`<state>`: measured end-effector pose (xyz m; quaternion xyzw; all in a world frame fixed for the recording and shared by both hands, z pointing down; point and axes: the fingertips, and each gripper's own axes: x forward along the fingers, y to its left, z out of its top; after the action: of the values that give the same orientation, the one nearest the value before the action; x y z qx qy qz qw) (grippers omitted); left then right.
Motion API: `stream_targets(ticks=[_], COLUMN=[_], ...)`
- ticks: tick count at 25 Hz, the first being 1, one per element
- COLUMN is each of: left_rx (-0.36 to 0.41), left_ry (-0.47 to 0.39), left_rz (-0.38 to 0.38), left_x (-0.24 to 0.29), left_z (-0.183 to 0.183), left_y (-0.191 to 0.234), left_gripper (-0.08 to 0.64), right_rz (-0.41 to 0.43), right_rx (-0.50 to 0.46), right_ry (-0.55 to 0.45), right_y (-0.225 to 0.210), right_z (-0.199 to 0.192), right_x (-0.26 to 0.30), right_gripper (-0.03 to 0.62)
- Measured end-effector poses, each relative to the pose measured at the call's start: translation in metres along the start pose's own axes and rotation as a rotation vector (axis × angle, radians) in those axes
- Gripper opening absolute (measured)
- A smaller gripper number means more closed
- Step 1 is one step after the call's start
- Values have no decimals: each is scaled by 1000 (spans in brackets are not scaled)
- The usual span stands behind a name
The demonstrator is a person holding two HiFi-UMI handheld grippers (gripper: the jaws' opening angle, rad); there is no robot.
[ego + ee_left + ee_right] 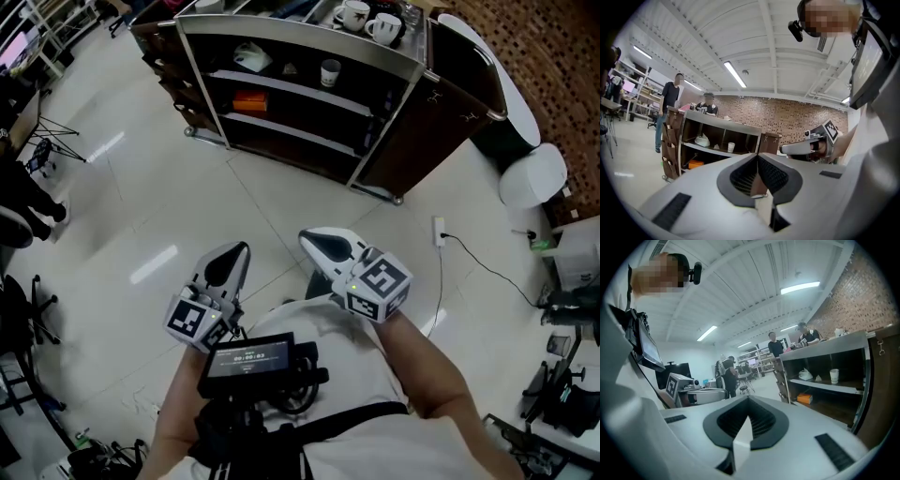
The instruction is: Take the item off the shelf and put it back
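While shelf [309,89] stands well apart across floor: my left gripper [239,253], jaws closed, empty; my right gripper [311,240], jaws closed, empty. Both held near chest, aimed shelfward, likely readying approach. Items untouched: cup [330,72] on upper board, orange box [249,101] below.

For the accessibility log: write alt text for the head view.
The left tool and right tool, both shut and empty, are held near the person's body, pointing toward a dark shelf unit across the floor. A white cup and an orange box sit on its shelves.
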<state>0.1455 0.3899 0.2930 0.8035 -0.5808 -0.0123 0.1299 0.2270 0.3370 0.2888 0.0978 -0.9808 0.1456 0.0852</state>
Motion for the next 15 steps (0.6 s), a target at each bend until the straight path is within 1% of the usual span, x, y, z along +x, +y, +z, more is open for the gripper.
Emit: stream_targets(ticks=[3,8,12,15], left_rx=[0,3,-4,-10], left_ry=[10,18,50,72], left_rz=[25,49,49,45], left_x=[10,44,86,128], left_z=[-2,2,14,27], left_y=[15,48,79,105], left_gripper=[15,15,17,15], right_rz=[29,76,123,149], right_rx=[20,78,104,114], right_ry=[4,6,-5,-6], right_y=[-13,-59,-105,-140], right_z=[-5,-11,0,11], right_x=[15,57,96,119], right_gripper=[5,5,5,5])
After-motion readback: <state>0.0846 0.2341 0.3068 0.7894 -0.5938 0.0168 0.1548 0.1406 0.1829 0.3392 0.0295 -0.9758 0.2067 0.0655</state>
